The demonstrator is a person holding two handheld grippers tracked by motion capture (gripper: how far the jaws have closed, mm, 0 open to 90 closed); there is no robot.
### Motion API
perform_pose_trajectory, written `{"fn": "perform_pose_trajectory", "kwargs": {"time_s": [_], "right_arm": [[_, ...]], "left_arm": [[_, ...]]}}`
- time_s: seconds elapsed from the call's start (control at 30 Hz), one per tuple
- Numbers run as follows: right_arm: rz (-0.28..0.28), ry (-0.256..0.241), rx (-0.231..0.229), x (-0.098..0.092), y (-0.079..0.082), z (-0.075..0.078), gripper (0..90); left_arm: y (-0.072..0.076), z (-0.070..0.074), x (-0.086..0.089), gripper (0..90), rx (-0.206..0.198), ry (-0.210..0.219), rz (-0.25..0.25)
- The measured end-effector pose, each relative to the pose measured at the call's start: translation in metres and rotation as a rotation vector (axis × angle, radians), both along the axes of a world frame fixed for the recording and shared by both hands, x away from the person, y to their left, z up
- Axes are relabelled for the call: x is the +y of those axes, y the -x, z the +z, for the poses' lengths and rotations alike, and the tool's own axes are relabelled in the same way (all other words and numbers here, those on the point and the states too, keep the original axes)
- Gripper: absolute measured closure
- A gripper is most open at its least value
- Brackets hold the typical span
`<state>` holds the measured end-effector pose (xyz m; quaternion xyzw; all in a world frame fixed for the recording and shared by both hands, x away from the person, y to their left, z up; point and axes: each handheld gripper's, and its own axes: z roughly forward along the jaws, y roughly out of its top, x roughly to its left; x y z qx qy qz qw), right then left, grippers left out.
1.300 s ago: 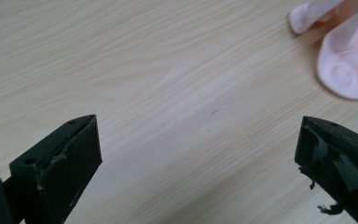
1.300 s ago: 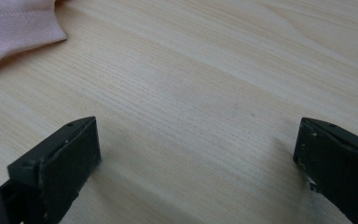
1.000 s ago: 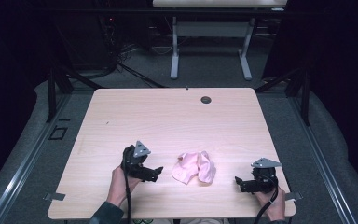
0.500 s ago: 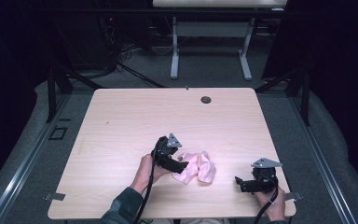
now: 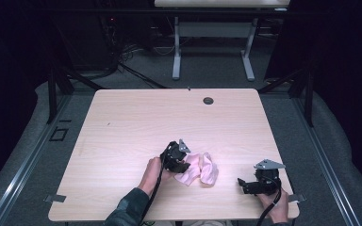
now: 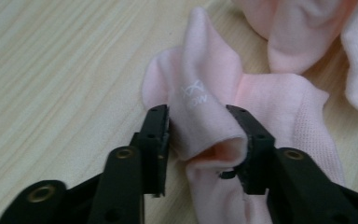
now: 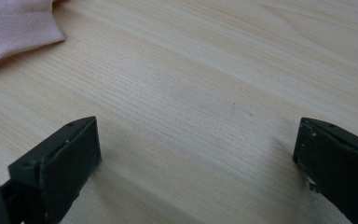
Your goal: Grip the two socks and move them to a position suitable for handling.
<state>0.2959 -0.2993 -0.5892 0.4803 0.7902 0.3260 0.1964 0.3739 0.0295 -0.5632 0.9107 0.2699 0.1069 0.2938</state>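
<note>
A: Since the shot 1 second ago, the left gripper (image 5: 183, 162) has travelled right across the table (image 5: 136, 122) to the pink socks (image 5: 202, 168); half a second ago it was just arriving. The right gripper (image 5: 247, 184) has stayed put near the front right corner.

B: And from above now?

A: In the high view the socks lie crumpled at the front middle of the table. The left hand (image 5: 152, 173) reaches in from below, forearm angled up and right, gripper nose at the socks' left edge. The right hand (image 5: 275, 209) holds its gripper low, pointing left, well apart from the socks.

B: The left gripper view?

A: Its jaws have narrowed around a rolled fold of 1 sock (image 6: 205, 116), both pads touching fabric. The second sock (image 6: 303, 32) sits behind, touching the first.

B: Risk?

A: I judge the hold shallow: only a soft fold is pinched, so lifting could let it slide out, or drag the second sock along where they overlap.

B: The right gripper view?

A: The right gripper (image 7: 196, 154) has its jaws wide apart over bare wood, a sock corner (image 7: 14, 28) at the upper left.
</note>
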Motion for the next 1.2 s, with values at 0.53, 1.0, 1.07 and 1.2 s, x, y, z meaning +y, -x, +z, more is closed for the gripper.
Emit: {"fn": "perform_pose_trajectory", "kwargs": {"time_s": [0.53, 1.0, 1.07, 1.2], "right_arm": [[-0.001, -0.001, -0.001, 0.0, 0.0, 0.0, 0.1], [-0.006, -0.001, -0.002, 0.0, 0.0, 0.0, 0.1], [-0.005, -0.001, -0.001, 0.0, 0.0, 0.0, 0.1], [-0.006, -0.001, -0.002, 0.0, 0.0, 0.0, 0.1]], "left_arm": [[0.025, 0.025, 0.024, 83.6, 0.003, 0.148, 0.116], [0.071, 0.015, 0.043, 82.1, 0.101, 0.148, 0.178], [0.073, 0.006, 0.043, 81.2, 0.114, 0.134, 0.181], [0.074, 0.0, 0.042, 72.9, 0.105, 0.117, 0.175]]}}
